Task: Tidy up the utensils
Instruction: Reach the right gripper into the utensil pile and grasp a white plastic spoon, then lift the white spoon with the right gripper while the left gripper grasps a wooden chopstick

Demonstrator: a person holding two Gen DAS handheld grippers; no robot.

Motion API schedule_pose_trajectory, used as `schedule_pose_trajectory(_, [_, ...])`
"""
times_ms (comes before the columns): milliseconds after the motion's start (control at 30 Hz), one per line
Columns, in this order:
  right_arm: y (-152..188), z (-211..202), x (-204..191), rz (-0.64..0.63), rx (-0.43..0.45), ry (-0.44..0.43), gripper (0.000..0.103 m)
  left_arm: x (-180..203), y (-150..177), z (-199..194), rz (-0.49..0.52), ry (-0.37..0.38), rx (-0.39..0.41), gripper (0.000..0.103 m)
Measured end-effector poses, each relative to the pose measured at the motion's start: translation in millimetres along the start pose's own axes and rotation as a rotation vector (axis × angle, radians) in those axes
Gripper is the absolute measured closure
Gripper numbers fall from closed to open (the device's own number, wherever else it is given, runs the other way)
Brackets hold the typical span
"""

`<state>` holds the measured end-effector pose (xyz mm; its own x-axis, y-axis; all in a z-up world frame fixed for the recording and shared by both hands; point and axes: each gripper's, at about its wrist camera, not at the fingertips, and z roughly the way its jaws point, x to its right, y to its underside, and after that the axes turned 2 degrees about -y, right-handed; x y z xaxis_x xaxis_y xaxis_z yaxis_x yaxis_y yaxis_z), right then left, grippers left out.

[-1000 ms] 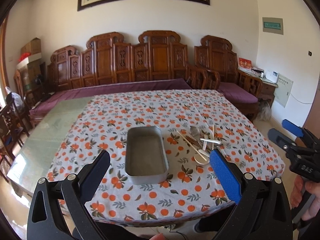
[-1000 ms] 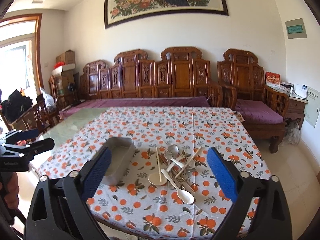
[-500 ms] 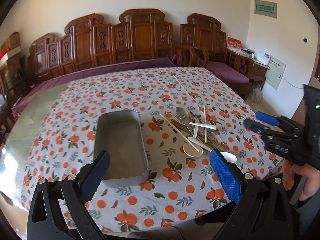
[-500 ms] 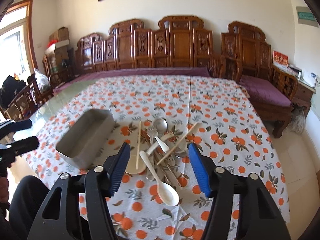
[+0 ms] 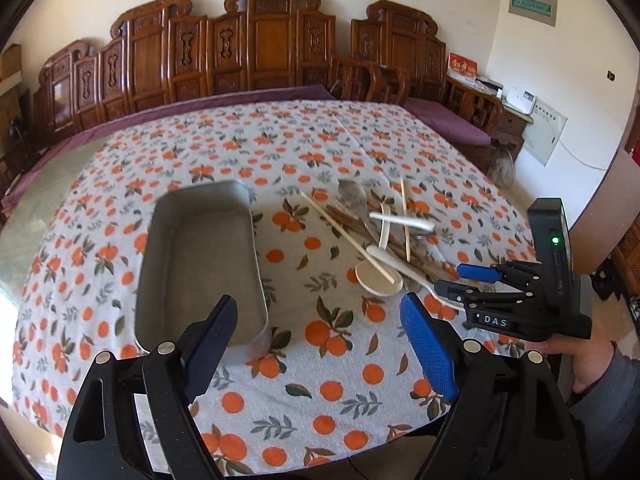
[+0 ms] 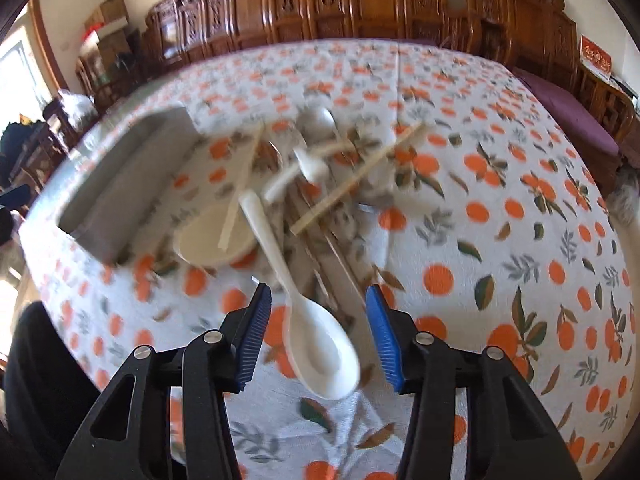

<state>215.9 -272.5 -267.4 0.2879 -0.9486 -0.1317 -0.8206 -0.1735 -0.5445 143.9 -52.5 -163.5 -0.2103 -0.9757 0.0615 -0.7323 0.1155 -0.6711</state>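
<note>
A grey metal tray [image 5: 200,264] lies empty on the orange-print tablecloth [image 5: 320,340]. To its right is a pile of utensils [image 5: 380,236]: white spoons, chopsticks, a metal spoon. My left gripper [image 5: 320,344] is open above the cloth near the tray's front end. My right gripper [image 6: 318,332] is open, and the bowl of a white ceramic spoon [image 6: 320,344] lies between its jaws without touching them. The tray [image 6: 120,196] sits left of the pile [image 6: 312,192] in the blurred right wrist view. The right gripper [image 5: 464,280] also shows in the left wrist view.
Carved wooden benches [image 5: 260,48] with purple cushions line the far side of the table. The table's near edge [image 5: 320,468] is just below my grippers. A wooden side cabinet [image 5: 480,96] stands at the right wall.
Both grippers moved forward and down toward the table. The right gripper closed in on the pile and narrowed, now straddling the white spoon's bowl.
</note>
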Motion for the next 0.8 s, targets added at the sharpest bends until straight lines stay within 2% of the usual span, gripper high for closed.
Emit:
schedule_pose_trajectory(133, [6,1,3,0.018,-0.009,-0.005,0.055,3,4,11,0.000,0.016,-0.022,0.023])
schedule_pose_trajectory(300, [12,2,7,0.035,-0.021,-0.004,0.067,12,-3,25,0.022,0.026,-0.041,0.023])
schedule_pose_trajectory(433, [15,-2,1,0.013,-0.033,0.013,0.070,15,-9,36,0.030,0.019,-0.054,0.023])
schedule_pose_trajectory(533, [17,-3,-4,-0.004,-0.038,0.036,0.084,17,-9,46,0.029,0.018,-0.068,0.023])
schedule_pose_trajectory(600, [19,-4,-4,0.006,-0.039,0.017,0.094,19,-10,51,0.030,0.017,-0.078,0.023])
schedule_pose_trajectory(800, [13,-22,-3,0.030,0.019,-0.052,0.096,22,-19,67,0.036,0.002,-0.090,0.024])
